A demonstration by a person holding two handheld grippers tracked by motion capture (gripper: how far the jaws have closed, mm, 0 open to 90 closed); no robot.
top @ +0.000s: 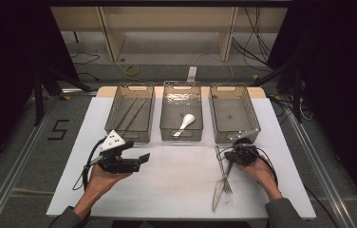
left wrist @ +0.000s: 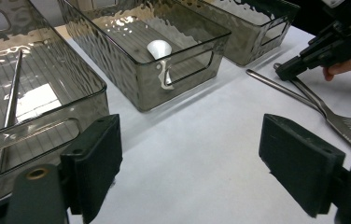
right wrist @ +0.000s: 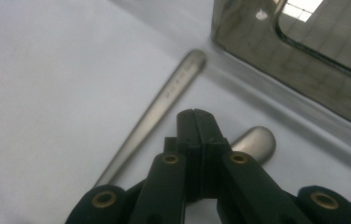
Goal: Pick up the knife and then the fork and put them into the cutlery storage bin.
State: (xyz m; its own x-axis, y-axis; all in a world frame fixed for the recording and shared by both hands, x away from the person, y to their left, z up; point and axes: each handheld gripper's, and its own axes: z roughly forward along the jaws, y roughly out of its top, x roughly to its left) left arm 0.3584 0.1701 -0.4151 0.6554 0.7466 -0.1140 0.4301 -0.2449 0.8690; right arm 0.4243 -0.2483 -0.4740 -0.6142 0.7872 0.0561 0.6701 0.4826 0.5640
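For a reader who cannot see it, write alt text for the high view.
Three clear bins line the far edge of a white table: chopsticks, a white spoon, and an empty right bin. The person's open left gripper hovers, while the right gripper is at the handles of a knife and fork.

A white desk (top: pixel 176 190) carries three clear grey bins in a row along its far side. The left bin (top: pixel 130 113) holds long thin metal sticks lying lengthwise. The middle bin (top: pixel 181 116) holds a white spoon (top: pixel 186 122), its bowl toward the far end. The right bin (top: pixel 234 114) looks bare inside. The left gripper (top: pixel 138 159), held in the person's left hand (top: pixel 101 176), sits in front of the left bin with its jaws spread apart, pointing right. The right gripper (top: pixel 239 153), in the right hand (top: pixel 259 171), sits just in front of the right bin; its jaws cannot be made out from here. A knife (top: pixel 219 185) and a fork (top: pixel 227 183) lie together on the desk just beside it, their handles pointing toward the bins.
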